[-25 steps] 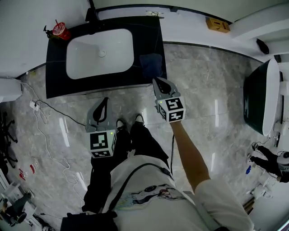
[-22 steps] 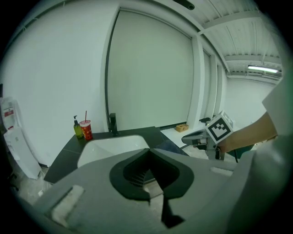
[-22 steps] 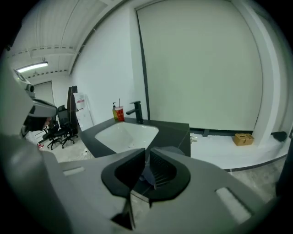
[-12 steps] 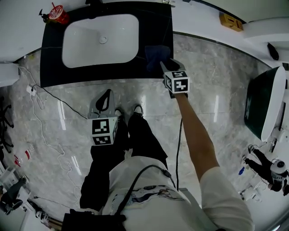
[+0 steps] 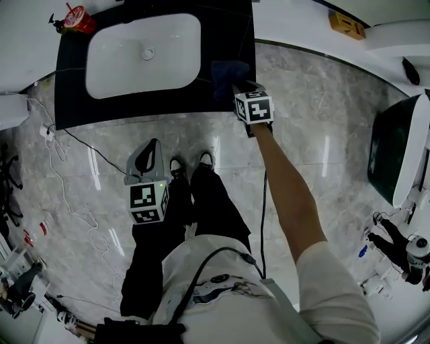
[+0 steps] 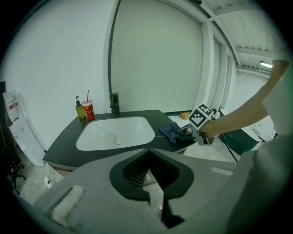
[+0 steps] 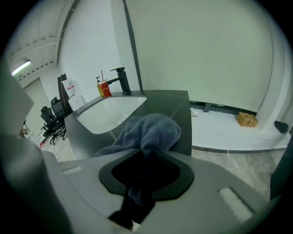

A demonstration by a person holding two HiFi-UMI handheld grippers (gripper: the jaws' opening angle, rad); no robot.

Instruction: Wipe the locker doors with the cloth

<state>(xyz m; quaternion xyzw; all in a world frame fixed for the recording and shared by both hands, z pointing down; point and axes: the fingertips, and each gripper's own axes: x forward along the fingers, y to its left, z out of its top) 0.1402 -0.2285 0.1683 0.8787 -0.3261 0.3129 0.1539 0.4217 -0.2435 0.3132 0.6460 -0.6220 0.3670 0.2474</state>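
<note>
Right fingers (image 7: 215, 183) around one cloth (image 7: 151, 130)

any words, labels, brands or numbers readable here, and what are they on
No text is legible in any view.
red cup: print too small to read.
green bottle: label too blurred.
cardboard box: no readable marking.
marker cube: black-and-white squares only, no letters.

A dark tabletop (image 5: 74, 101) was set with a white basin (image 5: 144, 47). At its back left corner a red cup (image 5: 75, 18) and a bottle (image 6: 80, 109) were stood, left of a black tap (image 6: 115, 104). A blue cloth (image 5: 228, 72) was bunched on its right end. A cable (image 5: 94, 149) was laid across the marble floor (image 5: 322, 101).
</note>
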